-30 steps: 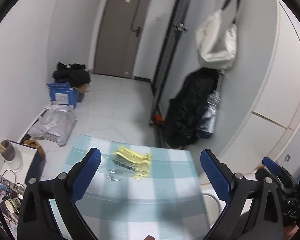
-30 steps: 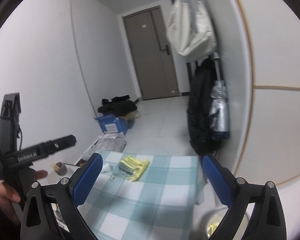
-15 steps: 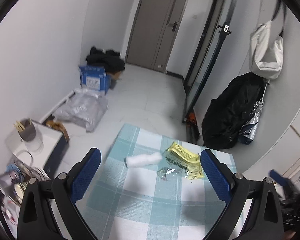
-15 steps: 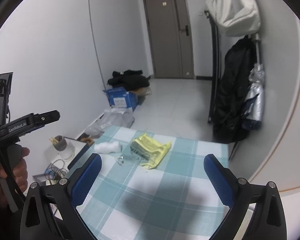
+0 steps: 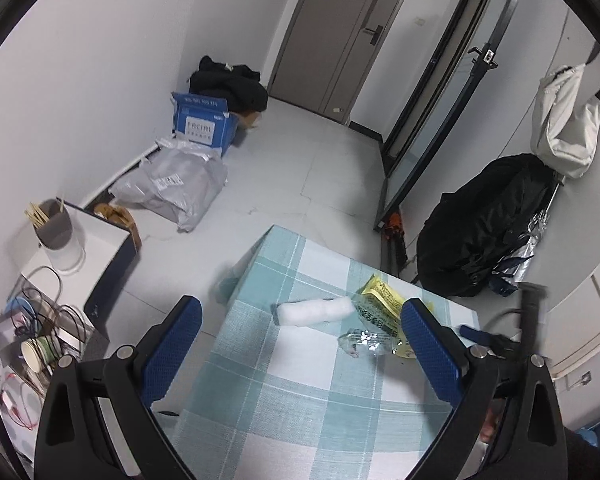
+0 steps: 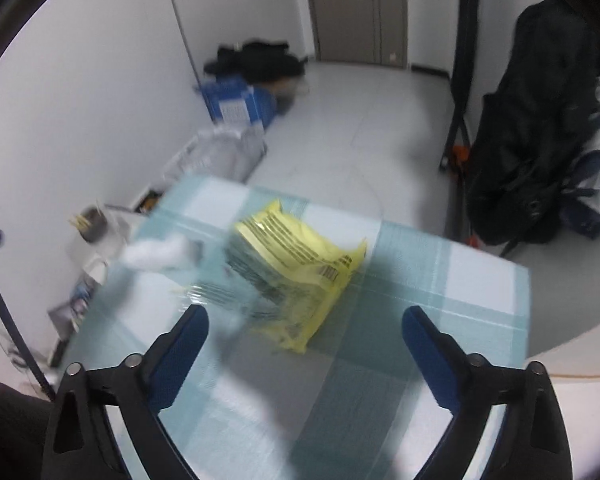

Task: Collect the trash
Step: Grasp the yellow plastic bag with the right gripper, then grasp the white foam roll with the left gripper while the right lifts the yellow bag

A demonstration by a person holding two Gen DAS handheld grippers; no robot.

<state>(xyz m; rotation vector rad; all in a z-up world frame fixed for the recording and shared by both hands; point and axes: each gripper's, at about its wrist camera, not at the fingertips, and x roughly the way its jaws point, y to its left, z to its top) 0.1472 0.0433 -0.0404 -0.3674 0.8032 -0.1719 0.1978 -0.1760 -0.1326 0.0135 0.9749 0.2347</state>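
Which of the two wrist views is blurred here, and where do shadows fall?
Right wrist view: motion-smeared, yellow wrapper and white wad soft, dark shadow on the checked tablecloth. Left wrist view: sharp, the same wrapper crisp; fisheye bends the door frame.

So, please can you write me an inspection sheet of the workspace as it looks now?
Surface: table with teal-and-white checked cloth.
Job's things: yellow wrapper, white crumpled wad and clear plastic scrap, lying close together on the cloth.
Clutter: nothing else seen on the cloth.
Grippers: left gripper open, empty; right gripper open, empty, jaws just closing slightly, nearing the wrapper.
Cables: tangle of wires on the low shelf beside the table.
Surroundings: blue box, grey bag, door, black coat.
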